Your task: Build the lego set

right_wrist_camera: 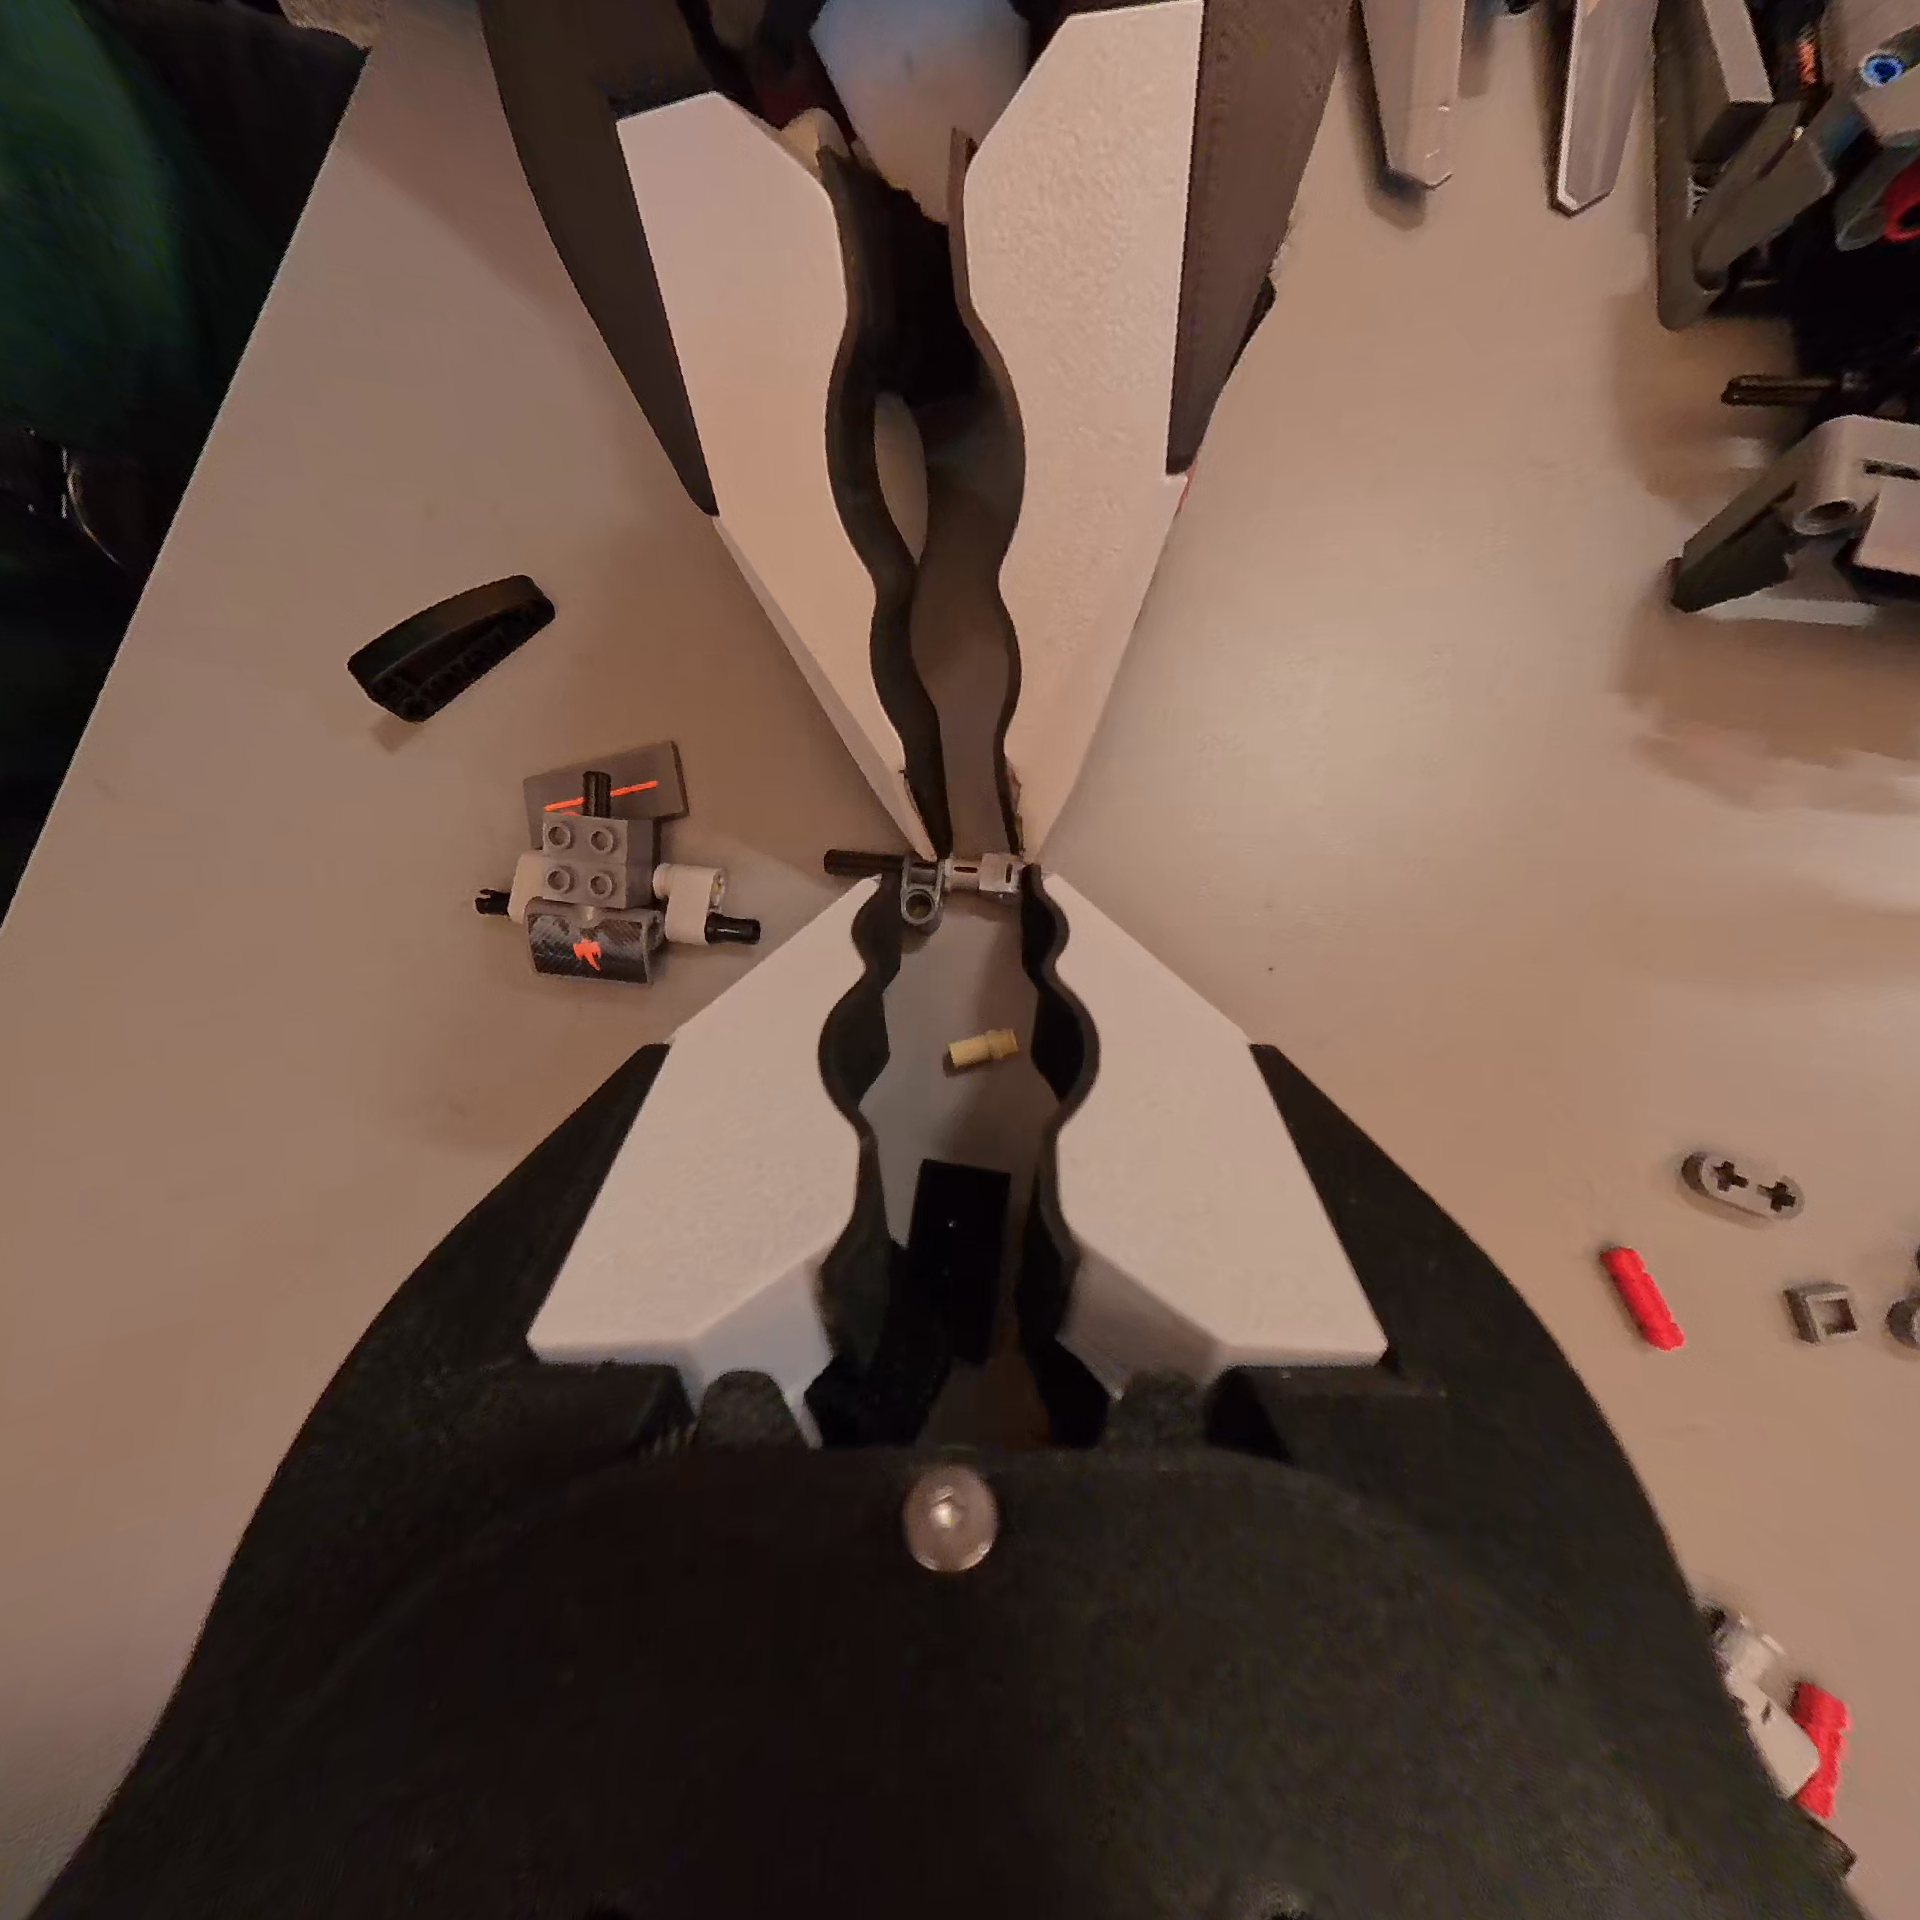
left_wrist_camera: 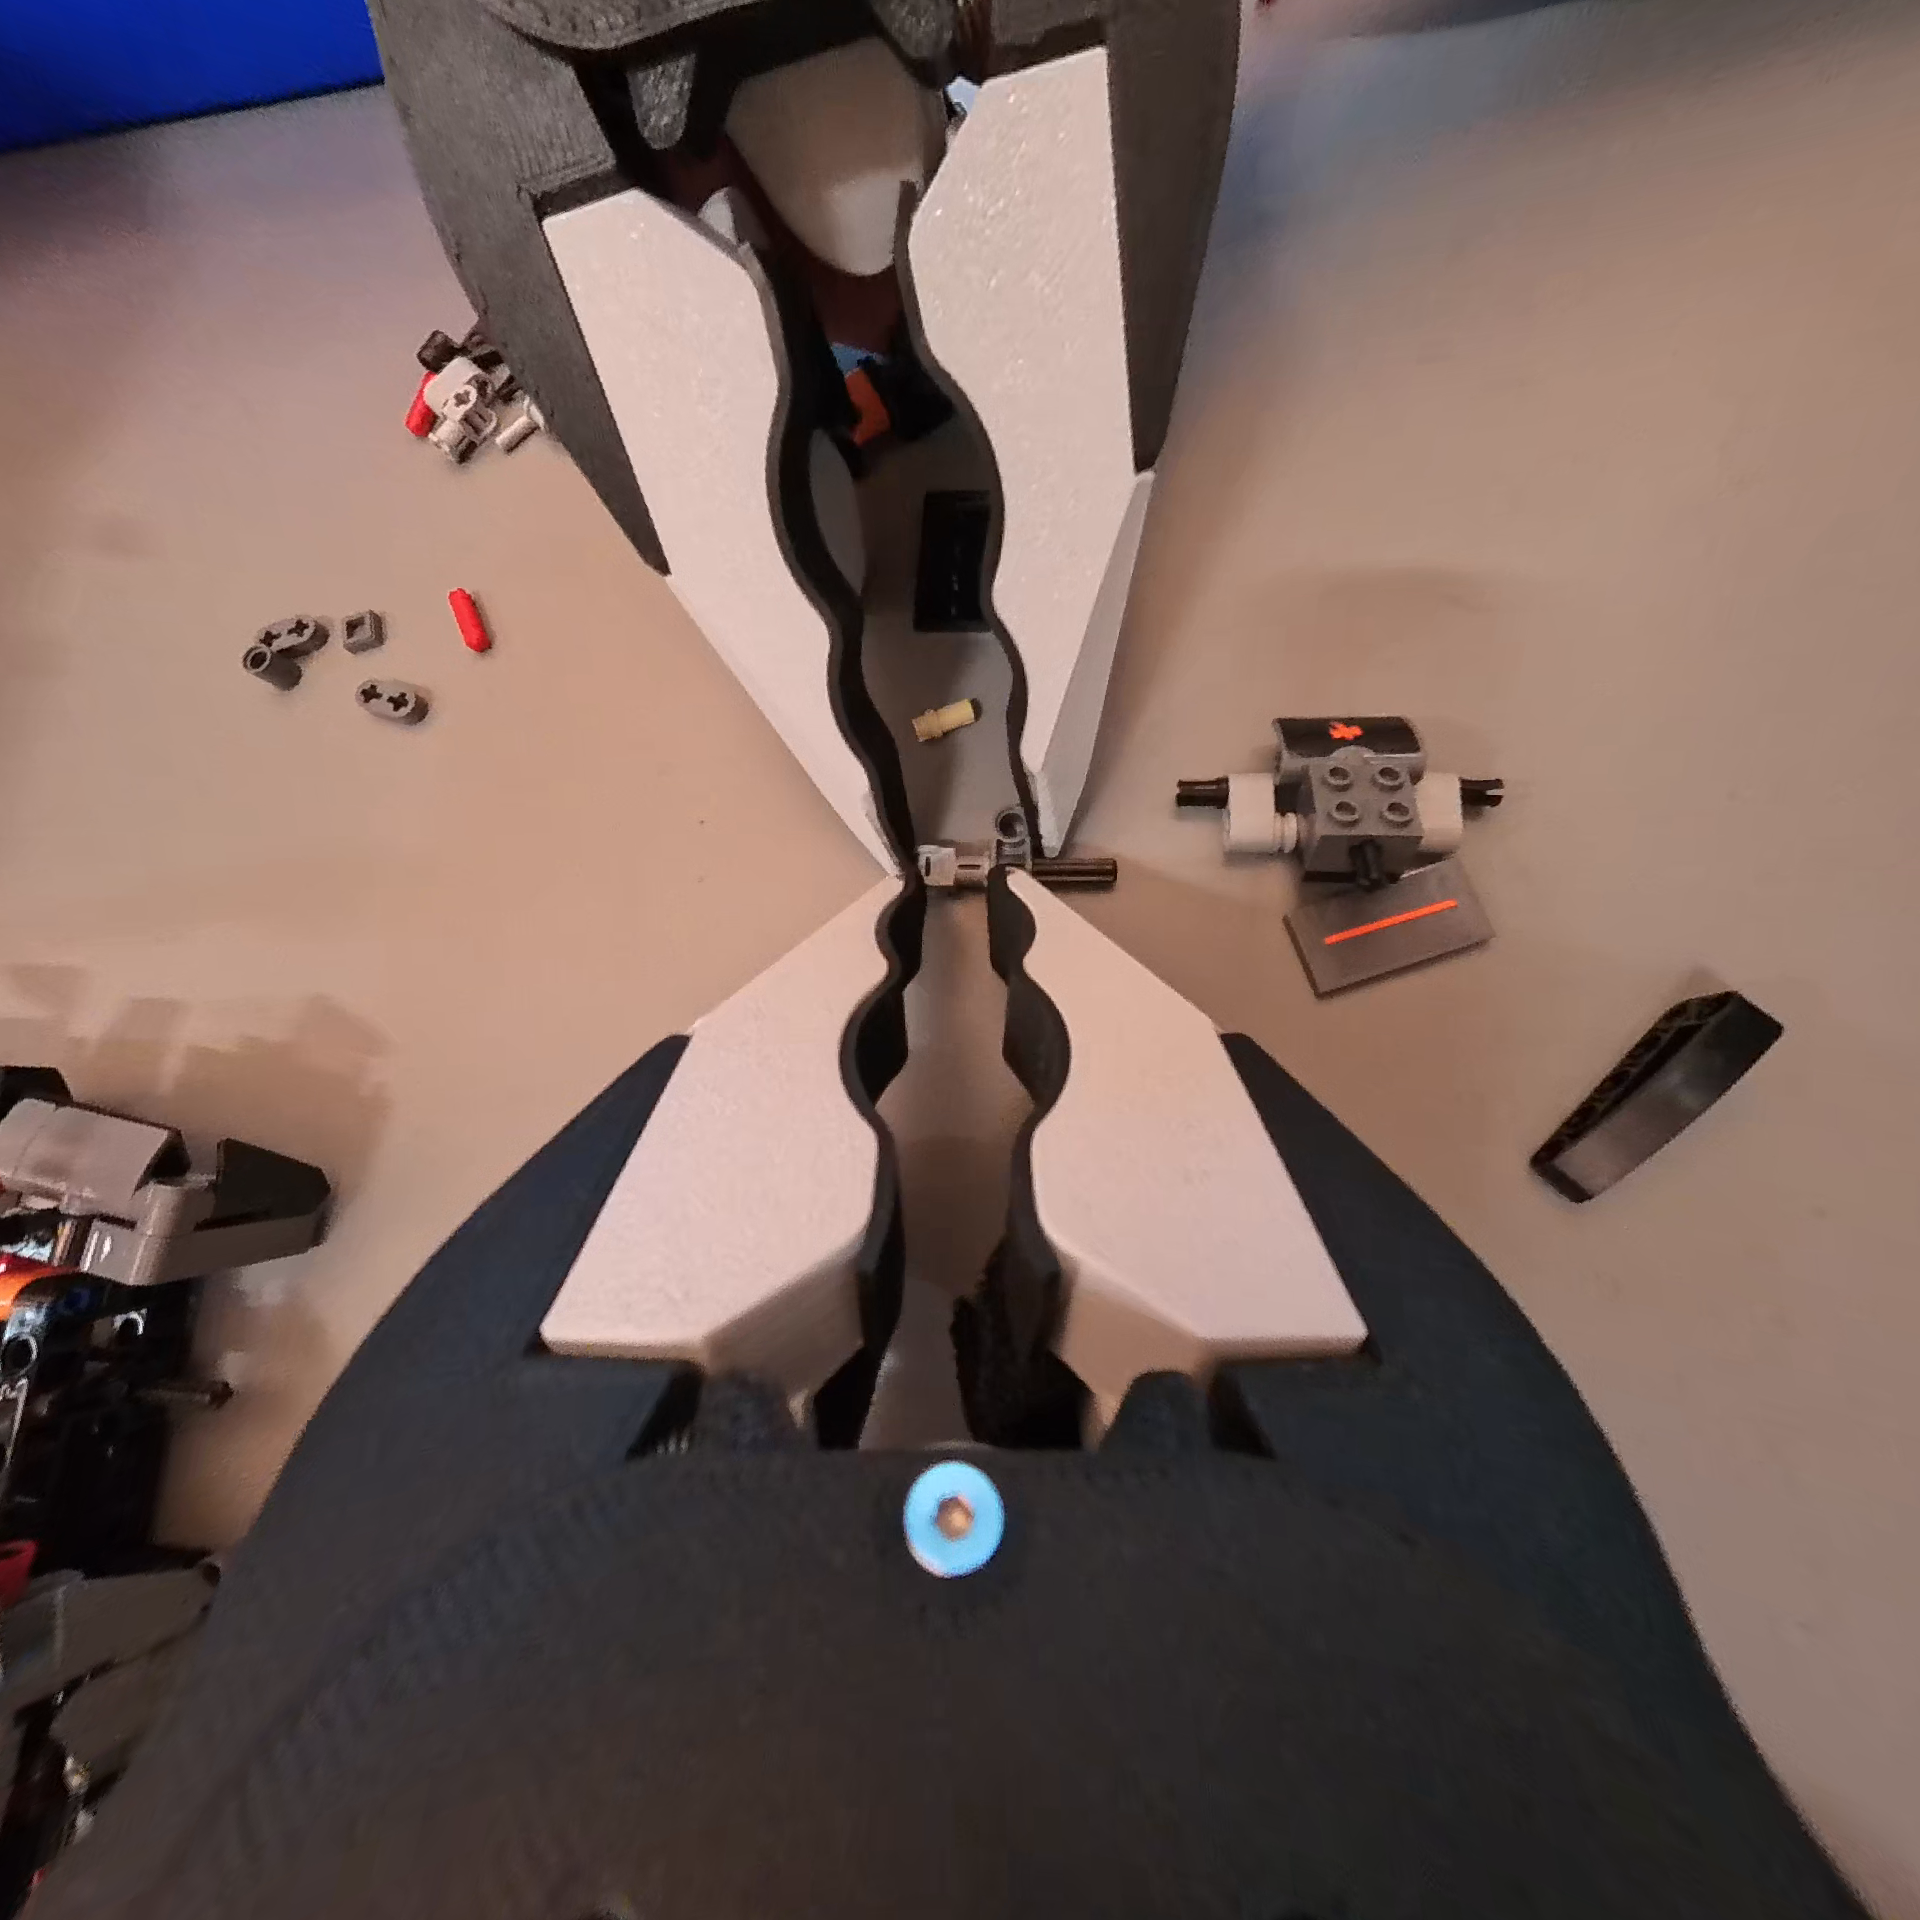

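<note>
A small axle assembly (left_wrist_camera: pixel 977 862), made of a black axle, a dark grey connector and a light grey piece, is held just above the table where the two grippers meet tip to tip. My left gripper (left_wrist_camera: pixel 951 883) comes from below in its own view, its jaws narrowly apart and pinched on the light grey end. My right gripper (right_wrist_camera: pixel 948 885) closes on the same assembly (right_wrist_camera: pixel 935 871), with the grey connector hanging between its fingertips and the axle sticking out to the left. Each gripper also shows from above in the other's view.
A grey studded sub-assembly (left_wrist_camera: pixel 1345 810) (right_wrist_camera: pixel 592 883), a black curved panel (left_wrist_camera: pixel 1657 1096) (right_wrist_camera: pixel 452 649), a tan pin (left_wrist_camera: pixel 945 719) (right_wrist_camera: pixel 982 1049), a red pin (left_wrist_camera: pixel 470 620) (right_wrist_camera: pixel 1642 1299) and grey connectors (left_wrist_camera: pixel 286 644) lie on the table. The big model (left_wrist_camera: pixel 104 1247) (right_wrist_camera: pixel 1818 208) stands aside. The grippers are tip to tip, or close to it. The red pin (right_wrist_camera: pixel 1642 1299) is about 12 cm from both grippers' fingertips. Look for it in the left wrist view (left_wrist_camera: pixel 471 615) too.
</note>
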